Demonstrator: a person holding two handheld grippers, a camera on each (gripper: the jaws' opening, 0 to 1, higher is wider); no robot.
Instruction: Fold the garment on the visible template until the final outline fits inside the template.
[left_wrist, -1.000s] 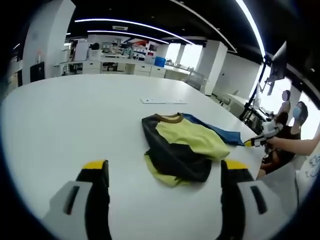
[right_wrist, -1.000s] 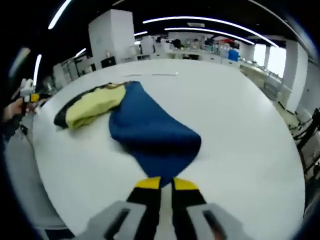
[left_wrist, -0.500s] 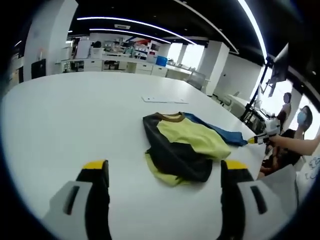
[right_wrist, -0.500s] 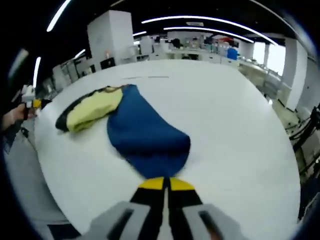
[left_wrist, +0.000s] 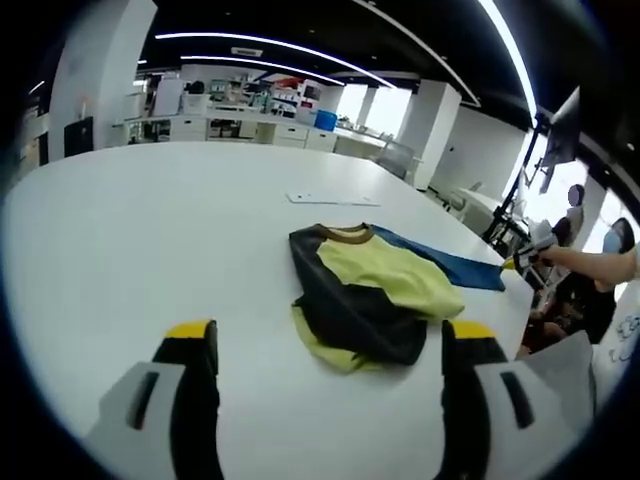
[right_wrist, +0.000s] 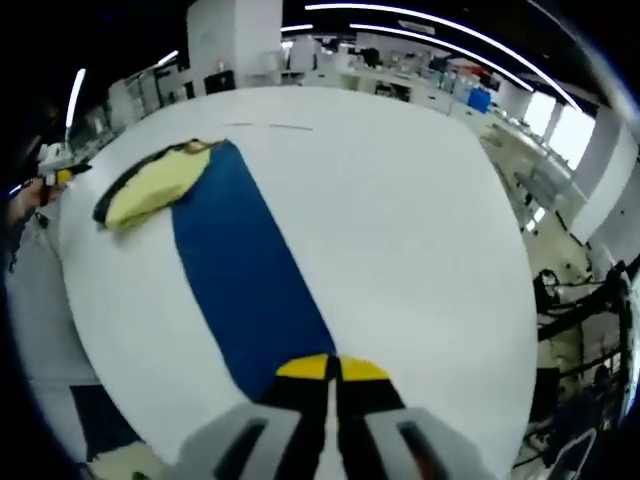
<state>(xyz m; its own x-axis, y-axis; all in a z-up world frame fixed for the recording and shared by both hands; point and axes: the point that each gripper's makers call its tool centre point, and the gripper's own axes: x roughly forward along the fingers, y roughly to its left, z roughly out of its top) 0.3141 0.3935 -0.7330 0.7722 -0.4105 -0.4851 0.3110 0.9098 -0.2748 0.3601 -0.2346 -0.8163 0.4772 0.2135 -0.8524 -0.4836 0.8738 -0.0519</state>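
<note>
My right gripper (right_wrist: 326, 368) jaws clenched on the shirt's (right_wrist: 235, 265) blue edge, stretched across the white desk (right_wrist: 400, 200). Left gripper (left_wrist: 325, 340) jaws released, hovering near the bunched yellow-black part.

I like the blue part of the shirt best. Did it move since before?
Yes. The blue cloth panel, pinched in the right claw, has been pulled out long and flat, away from the yellow-and-black bunched part on the white table.
</note>
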